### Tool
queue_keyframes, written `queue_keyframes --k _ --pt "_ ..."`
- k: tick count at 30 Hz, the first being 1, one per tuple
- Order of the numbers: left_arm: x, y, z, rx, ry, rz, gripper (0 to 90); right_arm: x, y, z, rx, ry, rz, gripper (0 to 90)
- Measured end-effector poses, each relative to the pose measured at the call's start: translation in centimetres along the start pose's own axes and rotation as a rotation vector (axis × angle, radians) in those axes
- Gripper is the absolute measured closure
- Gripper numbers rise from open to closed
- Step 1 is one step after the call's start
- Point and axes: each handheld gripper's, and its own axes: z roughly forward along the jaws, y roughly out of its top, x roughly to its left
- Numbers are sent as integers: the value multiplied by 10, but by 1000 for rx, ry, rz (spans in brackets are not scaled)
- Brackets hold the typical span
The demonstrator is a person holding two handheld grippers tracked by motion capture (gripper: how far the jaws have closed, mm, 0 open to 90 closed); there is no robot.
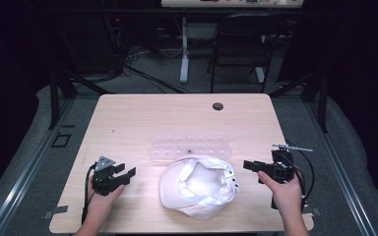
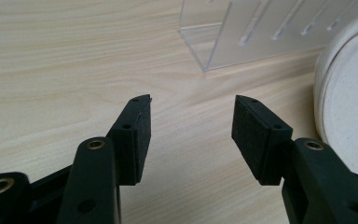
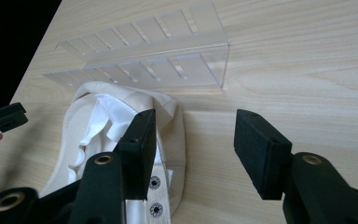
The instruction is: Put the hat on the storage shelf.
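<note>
Pale wood-grain table [image 1: 142, 113] carries the left gripper [image 1: 129, 173] with matte black jaws apart and empty, a soft white cap [image 1: 199, 187] upturned just right of them before a clear slotted rack [image 1: 191, 147], then the right gripper [image 1: 247, 164], likewise parted, its jaws just right of the cap.

L gripper [image 1: 126, 173] low on the near left, held in the person's L hand [image 1: 101, 199], forearm coming up from the bottom edge; jaws apart, nothing btwn the pads, tips aimed right toward the other tool. R gripper [image 1: 250, 165] opposite on the near right, in the R hand [image 1: 285, 189]; jaws wide, empty, tips aimed left at the L one.
</note>
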Motion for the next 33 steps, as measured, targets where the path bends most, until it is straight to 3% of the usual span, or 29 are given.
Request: queue_keyframes --k 3,8,16,20,21,33 --pt "-3 1 -3 11 -6 18 488 0 0 0 18 10 -4 485" --pt "-4 1 -3 19 -6 20 490 -1 0 1 25 48 34 473" --pt "-10 1 -1 17 -4 49 489 5 -2 2 44 51 13 470" --pt "-9 0 -1 14 -9 41 489 12 -3 4 66 73 8 465" --pt "-9 1 -2 13 -11 37 489 14 -4 7 81 103 8 464" --pt "-12 1 -1 12 -21 54 488 13 -13 27 177 121 24 455"
